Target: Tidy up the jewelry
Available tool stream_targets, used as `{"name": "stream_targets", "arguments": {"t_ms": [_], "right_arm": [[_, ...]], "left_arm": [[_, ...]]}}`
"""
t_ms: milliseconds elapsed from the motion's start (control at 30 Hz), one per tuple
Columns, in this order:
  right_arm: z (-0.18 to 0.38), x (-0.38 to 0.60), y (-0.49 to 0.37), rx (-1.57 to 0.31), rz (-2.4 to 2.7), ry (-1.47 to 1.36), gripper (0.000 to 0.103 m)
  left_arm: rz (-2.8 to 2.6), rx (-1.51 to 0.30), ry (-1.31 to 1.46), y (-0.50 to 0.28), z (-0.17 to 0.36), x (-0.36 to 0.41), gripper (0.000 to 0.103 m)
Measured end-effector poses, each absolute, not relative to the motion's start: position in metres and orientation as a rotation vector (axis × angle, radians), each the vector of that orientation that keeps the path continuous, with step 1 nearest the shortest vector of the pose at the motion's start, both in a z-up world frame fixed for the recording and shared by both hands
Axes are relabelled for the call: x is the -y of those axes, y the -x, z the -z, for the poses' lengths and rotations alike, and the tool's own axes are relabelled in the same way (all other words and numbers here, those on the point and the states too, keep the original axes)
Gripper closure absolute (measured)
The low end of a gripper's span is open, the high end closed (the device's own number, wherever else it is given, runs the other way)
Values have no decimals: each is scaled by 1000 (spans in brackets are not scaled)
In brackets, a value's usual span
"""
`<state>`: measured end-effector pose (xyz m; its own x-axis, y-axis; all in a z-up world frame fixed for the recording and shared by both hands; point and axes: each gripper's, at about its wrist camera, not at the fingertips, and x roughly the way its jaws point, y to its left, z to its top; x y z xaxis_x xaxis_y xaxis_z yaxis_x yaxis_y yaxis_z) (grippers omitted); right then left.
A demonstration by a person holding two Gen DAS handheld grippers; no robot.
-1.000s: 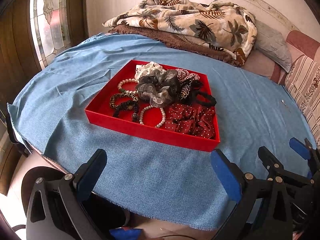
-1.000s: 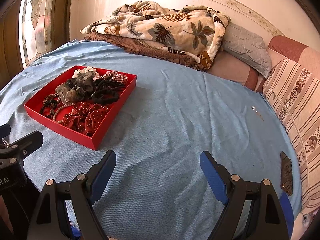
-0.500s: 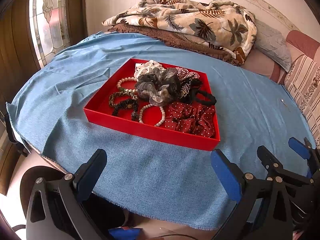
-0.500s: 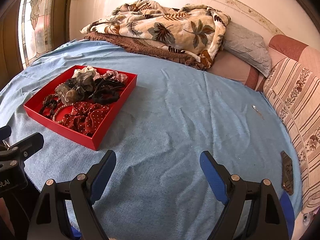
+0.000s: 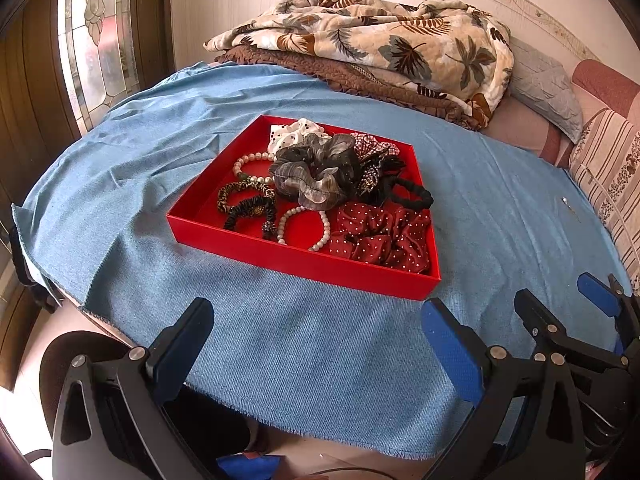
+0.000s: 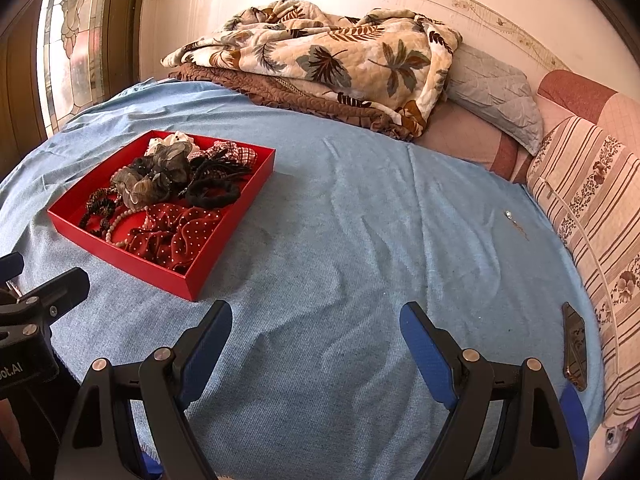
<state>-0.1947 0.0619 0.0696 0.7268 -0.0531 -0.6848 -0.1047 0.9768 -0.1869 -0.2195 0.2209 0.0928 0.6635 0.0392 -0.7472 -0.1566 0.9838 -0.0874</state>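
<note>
A red tray (image 5: 280, 254) sits on the blue cloth (image 5: 320, 344), also in the right wrist view (image 6: 132, 264). It holds a grey scrunchie (image 5: 316, 172), a red dotted scrunchie (image 5: 380, 236), a black hair band (image 5: 412, 196), pearl bracelets (image 5: 320, 236), leopard-print bands (image 5: 244, 200) and a white scrunchie (image 5: 292, 134). My left gripper (image 5: 316, 336) is open and empty, in front of the tray. My right gripper (image 6: 316, 336) is open and empty, to the right of the tray over bare cloth. A small hairpin (image 6: 516, 222) lies far right on the cloth.
A folded leaf-print blanket (image 6: 328, 52) and a grey pillow (image 6: 492, 88) lie at the back. A striped cushion (image 6: 592, 208) borders the right. A dark flat object (image 6: 574, 344) lies at the cloth's right edge. A stained-glass window (image 5: 92, 48) stands at the left.
Both grippers have drifted slightly; the tray looks marginally lower in the left wrist view. Nothing was taken or released.
</note>
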Motion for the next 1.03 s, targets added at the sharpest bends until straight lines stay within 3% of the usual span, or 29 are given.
{"name": "stream_targets", "arguments": {"t_ms": [733, 1033], "right_arm": [[-66, -67, 193, -768, -47, 207, 14], [-71, -45, 189, -762, -42, 146, 14]], "left_arm": [[-130, -831, 151, 220, -90, -222, 0], [-132, -797, 83, 205, -119, -202, 0]]}}
